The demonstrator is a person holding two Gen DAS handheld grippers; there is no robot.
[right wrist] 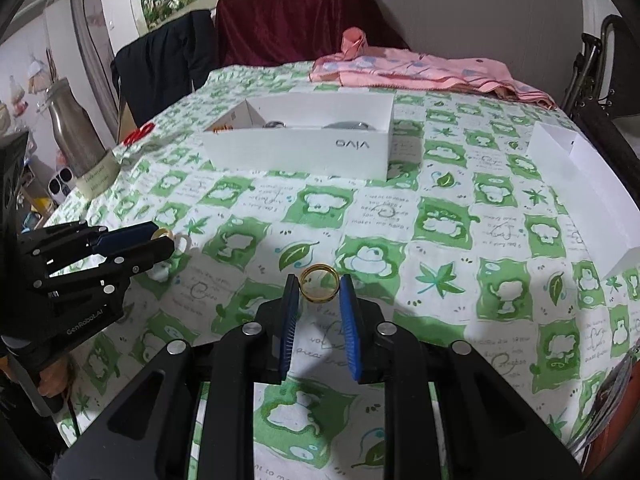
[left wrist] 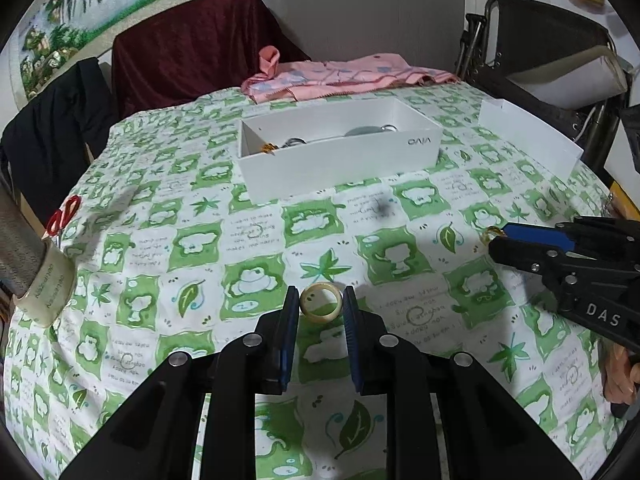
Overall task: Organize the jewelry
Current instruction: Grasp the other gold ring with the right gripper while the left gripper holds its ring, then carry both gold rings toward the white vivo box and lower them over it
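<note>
Left wrist view, left tongs [left wrist: 321, 300] clenched on cream ring [left wrist: 321, 303], right tongs [right wrist: 320, 289] clenched on gold ring [right wrist: 319, 283]

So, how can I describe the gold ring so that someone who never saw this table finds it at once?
Start at the white open box on the green and white tablecloth. Nearer the camera than it, the right gripper holds a thin gold ring between its blue jaws. The left gripper holds a ring too, but that cream ring is thicker and pale, not shiny.
</note>
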